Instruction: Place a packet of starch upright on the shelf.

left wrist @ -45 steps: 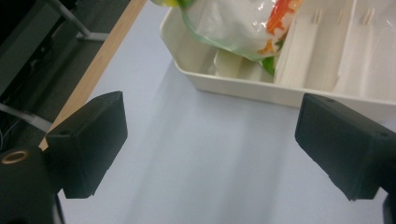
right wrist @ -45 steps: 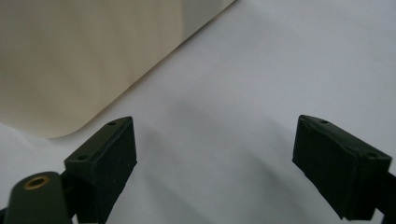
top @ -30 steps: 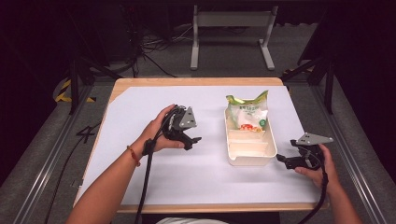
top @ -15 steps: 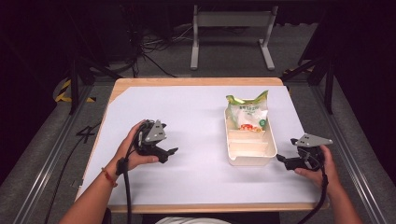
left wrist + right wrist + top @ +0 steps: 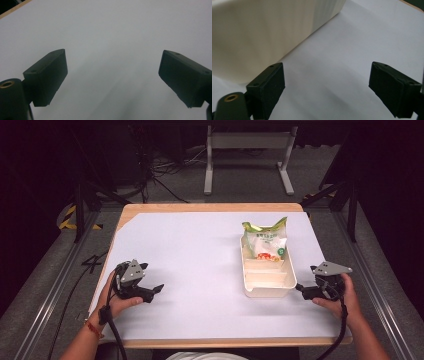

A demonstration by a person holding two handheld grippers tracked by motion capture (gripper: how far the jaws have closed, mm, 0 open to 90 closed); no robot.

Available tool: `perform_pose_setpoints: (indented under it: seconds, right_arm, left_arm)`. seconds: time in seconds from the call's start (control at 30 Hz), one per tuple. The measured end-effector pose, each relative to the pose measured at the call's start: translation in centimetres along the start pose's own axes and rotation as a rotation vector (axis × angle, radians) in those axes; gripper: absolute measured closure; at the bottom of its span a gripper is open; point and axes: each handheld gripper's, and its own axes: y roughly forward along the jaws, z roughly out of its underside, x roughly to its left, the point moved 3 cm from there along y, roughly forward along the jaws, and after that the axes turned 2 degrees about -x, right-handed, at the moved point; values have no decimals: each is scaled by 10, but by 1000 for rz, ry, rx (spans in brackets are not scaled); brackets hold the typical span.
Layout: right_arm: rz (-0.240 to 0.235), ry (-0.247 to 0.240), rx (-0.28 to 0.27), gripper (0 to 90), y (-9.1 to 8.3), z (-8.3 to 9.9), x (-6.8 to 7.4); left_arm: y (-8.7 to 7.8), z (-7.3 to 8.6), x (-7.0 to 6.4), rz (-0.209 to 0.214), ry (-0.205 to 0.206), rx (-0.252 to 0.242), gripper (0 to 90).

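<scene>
A cream tray (image 5: 267, 291) with compartments sits right of centre on the white tabletop. A green and white snack bag (image 5: 265, 241) lies in its far compartment; the near compartments look bare. My left gripper (image 5: 155, 291) rests low near the table's left front, open, with bare white surface between its jaws (image 5: 112, 75). My right gripper (image 5: 299, 290) is held just right of the tray's near corner, open and empty. In the right gripper view the tray's cream wall (image 5: 262, 32) rises close on the left, beside the gripper (image 5: 327, 85).
The white tabletop (image 5: 200, 260) has a wooden edge showing at the back and front. A metal stand (image 5: 247, 155) and cables lie on the floor beyond the table. Rails run along both sides.
My left gripper has drawn back from the table's middle to the left front edge. The right gripper has stayed beside the tray.
</scene>
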Motion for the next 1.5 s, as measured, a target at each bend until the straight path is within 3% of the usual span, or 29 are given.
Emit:
perform_pose_setpoints:
  seconds: [0.2,0.27,0.37,0.5,0.63,0.73,0.93,1.07,1.5]
  right_arm:
    - [63,-1,-18,130,-8,1,-1]
    - [122,12,-70,128,-21,4,-2]
    - [146,18,-97,122,-28,7,-3]
    - [199,52,-121,117,-36,19,-7]
    - [197,94,-133,117,-36,28,-9]
    - [212,85,-126,117,-35,34,-11]
    - [201,98,-129,117,-35,41,-11]
    - [196,102,-124,116,-33,43,-12]
    - [196,106,-132,116,-33,43,-11]
  left_arm:
    - [-16,15,6,-35,-58,-36,91]
    - [-19,19,9,-51,-74,-48,90]
    - [-23,27,12,-84,-96,-66,90]
    - [-27,41,20,-104,-184,-110,79]
    - [-28,48,23,-119,-203,-115,73]
    - [-29,53,25,-112,-235,-132,67]
    - [-32,57,23,-116,-225,-149,67]
    - [-35,58,23,-111,-242,-174,67]
    - [-34,59,23,-103,-242,-168,68]
